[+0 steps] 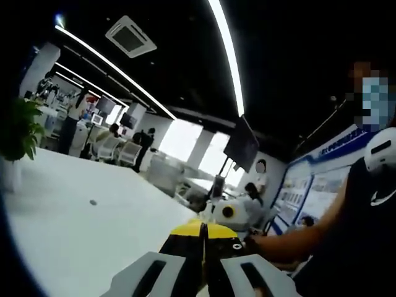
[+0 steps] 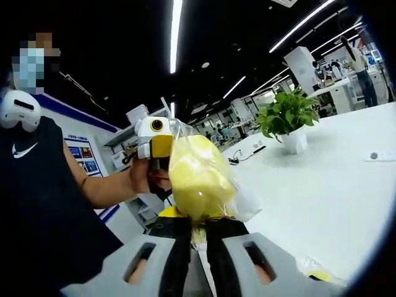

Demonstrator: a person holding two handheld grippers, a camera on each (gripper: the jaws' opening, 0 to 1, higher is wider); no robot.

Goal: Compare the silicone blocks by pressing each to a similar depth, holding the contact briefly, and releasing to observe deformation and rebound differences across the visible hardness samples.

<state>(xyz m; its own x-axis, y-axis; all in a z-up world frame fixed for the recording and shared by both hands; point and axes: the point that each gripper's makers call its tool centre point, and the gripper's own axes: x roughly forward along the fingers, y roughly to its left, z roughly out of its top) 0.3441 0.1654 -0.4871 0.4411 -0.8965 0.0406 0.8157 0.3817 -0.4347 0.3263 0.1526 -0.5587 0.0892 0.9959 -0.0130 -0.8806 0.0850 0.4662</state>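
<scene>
Your right gripper (image 2: 199,232) is pinching a clear plastic bag (image 2: 238,201) with a yellow silicone block (image 2: 199,176) inside, held up off the white table (image 2: 322,185), and the grip looks to be on bag film below the block, so I'd expect it to swing or slip out. In the left gripper view, your left gripper (image 1: 203,247) has its jaws drawn together; whether they hold anything, I cannot tell. A second bagged yellow piece (image 2: 317,270) lies on the table beside the right gripper. Pressing in mid-air gives no backing, so depths won't match.
</scene>
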